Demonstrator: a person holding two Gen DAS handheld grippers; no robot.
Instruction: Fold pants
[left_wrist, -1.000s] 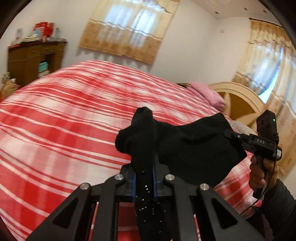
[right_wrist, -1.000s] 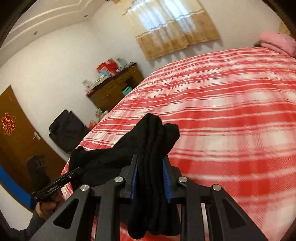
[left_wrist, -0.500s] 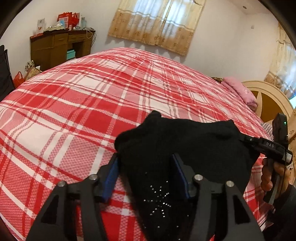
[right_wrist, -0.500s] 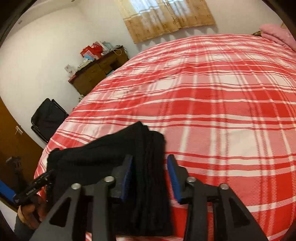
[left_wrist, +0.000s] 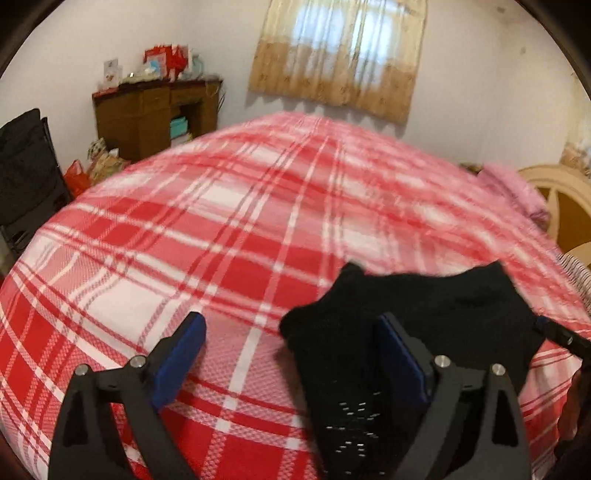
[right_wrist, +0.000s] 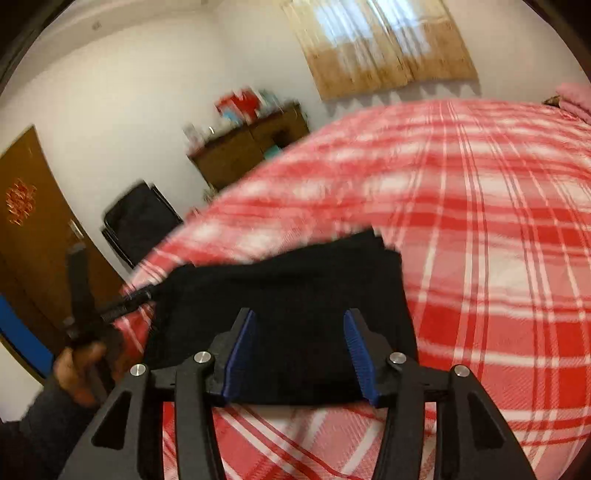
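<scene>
Both tools newly spread, gripping nothing: left tool (left_wrist: 291, 350), right tool (right_wrist: 301, 341) astride pants (right_wrist: 288, 306).

My left gripper (left_wrist: 291, 350) is matte black, its two fingers lined with blue pads (left_wrist: 181, 354); round silver screws sit at the joints; my right gripper (right_wrist: 301, 354) matches, its blue pads ribbed; my left hand (right_wrist: 79, 369) shows bare skin above a dark sleeve.

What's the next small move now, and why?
Probably draw both grippers straight back. The left gripper and the right gripper both stand with jaws open, and the folded black pants lie on the red plaid bedspread, so backing out should leave the fold undisturbed.
</scene>
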